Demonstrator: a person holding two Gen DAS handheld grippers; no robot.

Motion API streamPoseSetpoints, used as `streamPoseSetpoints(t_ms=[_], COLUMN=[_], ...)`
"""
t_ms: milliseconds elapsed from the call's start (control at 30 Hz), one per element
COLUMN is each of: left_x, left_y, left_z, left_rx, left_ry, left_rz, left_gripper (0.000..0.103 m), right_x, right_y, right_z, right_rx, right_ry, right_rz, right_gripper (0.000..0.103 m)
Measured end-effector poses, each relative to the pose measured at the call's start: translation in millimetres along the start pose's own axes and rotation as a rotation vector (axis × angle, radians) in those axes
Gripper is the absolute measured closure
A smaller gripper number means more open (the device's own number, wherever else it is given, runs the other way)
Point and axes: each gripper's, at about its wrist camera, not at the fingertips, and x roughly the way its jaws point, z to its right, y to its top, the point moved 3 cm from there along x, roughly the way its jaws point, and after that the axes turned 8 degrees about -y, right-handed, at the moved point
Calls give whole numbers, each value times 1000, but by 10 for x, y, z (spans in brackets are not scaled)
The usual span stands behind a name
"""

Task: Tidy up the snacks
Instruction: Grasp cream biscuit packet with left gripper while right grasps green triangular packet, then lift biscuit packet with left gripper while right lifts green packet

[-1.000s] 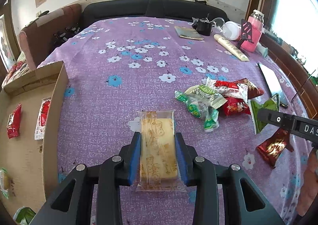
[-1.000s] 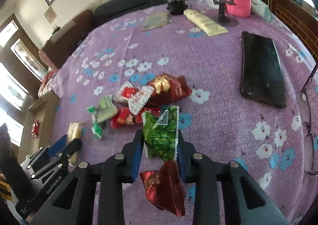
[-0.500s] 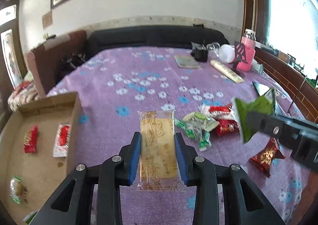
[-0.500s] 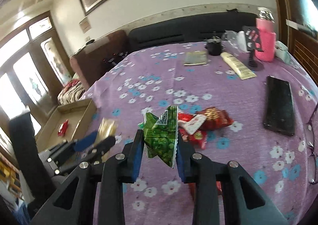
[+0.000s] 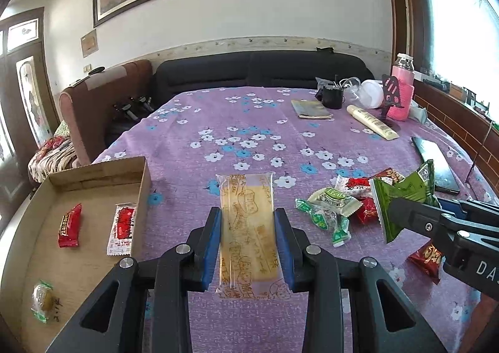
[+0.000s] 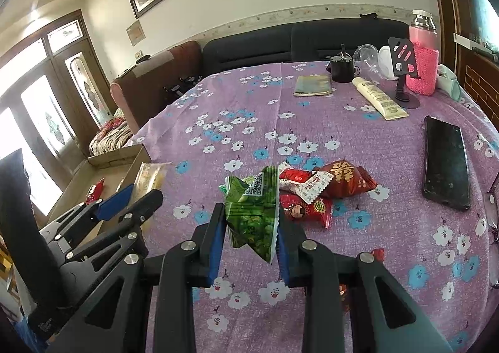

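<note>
Both grippers have risen from the purple cloth since the earlier frames, each carrying its packet up with it, and now both are tilting less steeply downward. The left gripper (image 5: 248,240) is clamping narrowly on a yellow cake packet (image 5: 246,228), whose long axis is running straight forward between the blue pads, away from the camera. The cardboard box (image 5: 142,193) is lying just beside this gripper, to its left in the left wrist view, and is already holding a few small snacks; so the left hand is the nearer one to the box. The right gripper (image 6: 251,236) is squeezing a crumpled green packet (image 6: 252,212), hanging clear above the cloth, well apart from the box, on the far side of the left gripper from it. The snack pile (image 6: 315,190) is lying on the cloth beyond the green packet, farther from the box. Probably the yellow packet is going into the box first, by a sideways swing.
</note>
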Motion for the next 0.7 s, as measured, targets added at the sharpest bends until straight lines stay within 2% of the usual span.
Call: streamPoseSetpoints(t_ms=[700], left_x=[24], left_y=[-11], left_z=[-26], left_rx=[-10], left_ry=[21], left_rz=[-7], left_gripper=[68], right_x=[33], right_y=[-29], right_z=[-29], right_rx=[-5], right_ry=[28], right_rz=[-19], right_gripper=[75])
